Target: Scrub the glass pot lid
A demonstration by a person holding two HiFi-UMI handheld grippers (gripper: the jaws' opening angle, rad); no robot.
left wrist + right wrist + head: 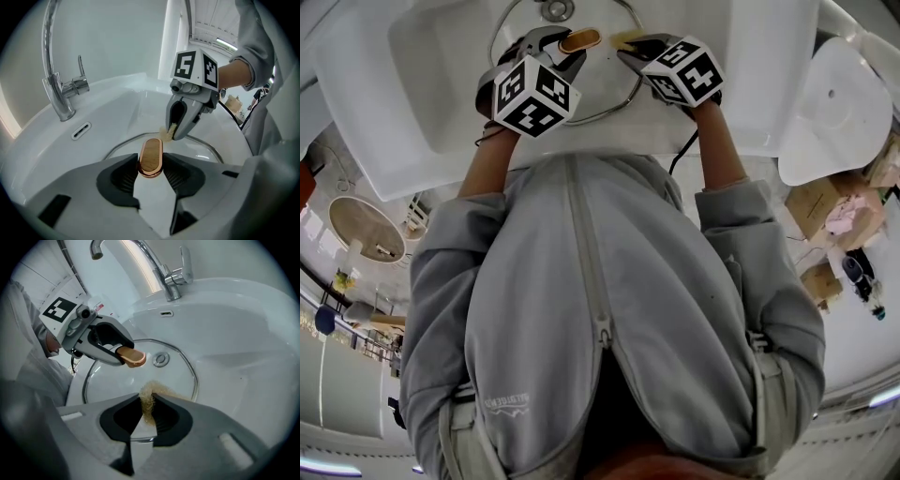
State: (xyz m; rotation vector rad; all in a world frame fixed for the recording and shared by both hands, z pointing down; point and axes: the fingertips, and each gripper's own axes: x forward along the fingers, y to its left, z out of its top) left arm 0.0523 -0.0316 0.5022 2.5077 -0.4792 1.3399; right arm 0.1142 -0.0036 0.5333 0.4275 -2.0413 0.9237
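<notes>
The glass pot lid [605, 82] lay in the white sink [750, 103], at 12 o'clock from your body. Your left gripper [150, 172] had its jaws pressed on both sides of the lid's brown knob [151, 157], so the knob sat right between them. Your right gripper [147, 416] had its jaws squeezed tight on a tan scrubber [148, 401]. The scrubber's loose end lay on the glass, near the knob, at about 3 o'clock from it in the head view. In the left gripper view, the tap [56, 89] stood at 10 o'clock from the knob.
</notes>
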